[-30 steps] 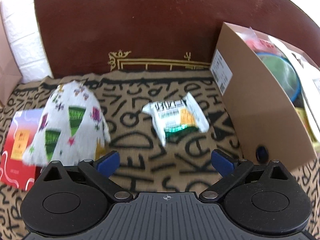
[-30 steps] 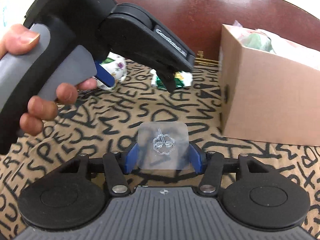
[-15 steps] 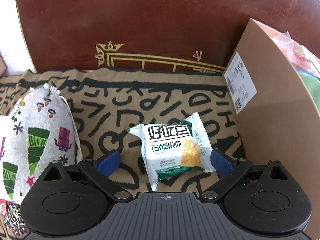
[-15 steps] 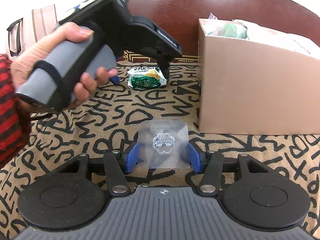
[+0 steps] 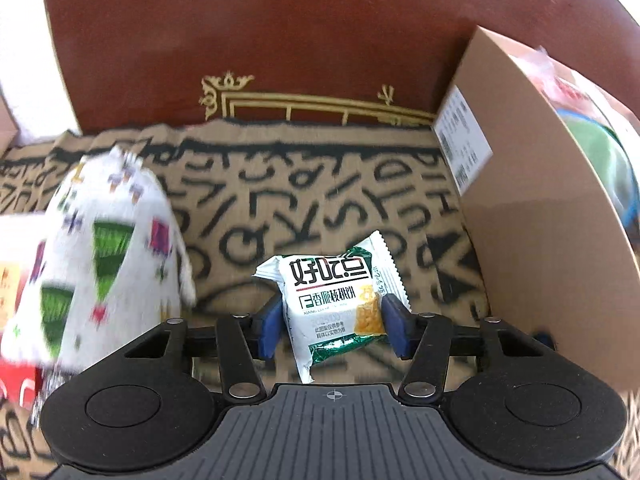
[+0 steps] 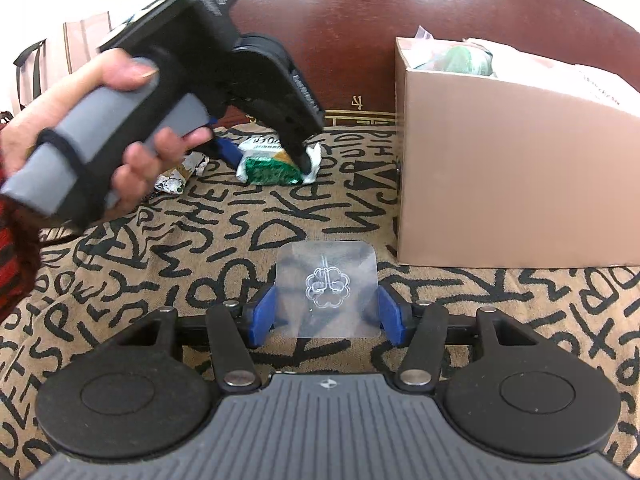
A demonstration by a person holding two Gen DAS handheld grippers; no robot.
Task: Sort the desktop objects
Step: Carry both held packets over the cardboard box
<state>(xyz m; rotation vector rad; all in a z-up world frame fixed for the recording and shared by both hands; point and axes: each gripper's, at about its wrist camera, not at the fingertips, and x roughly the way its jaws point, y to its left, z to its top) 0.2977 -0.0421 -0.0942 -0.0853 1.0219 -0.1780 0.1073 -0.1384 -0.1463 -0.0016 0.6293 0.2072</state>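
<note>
A white and green snack packet (image 5: 336,300) lies on the patterned cloth (image 5: 280,184). My left gripper (image 5: 334,324) is shut on it, blue pads against both sides. The right wrist view shows the same packet (image 6: 276,164) under the left gripper's fingers (image 6: 298,152). My right gripper (image 6: 326,314) is shut on a clear square adhesive hook (image 6: 326,288) with a clover shape, held just above the cloth. A cardboard box (image 6: 512,168) holding several items stands to the right.
A white drawstring pouch (image 5: 96,272) with green and purple prints lies left of the packet, over a red box (image 5: 12,292). A dark red headboard (image 5: 280,40) rises behind the cloth. The cardboard box wall (image 5: 532,216) is close on the right.
My left gripper has closed its fingers onto the snack packet, which was lying free between open fingers before. The right gripper still holds the clear hook in nearly the same place.
</note>
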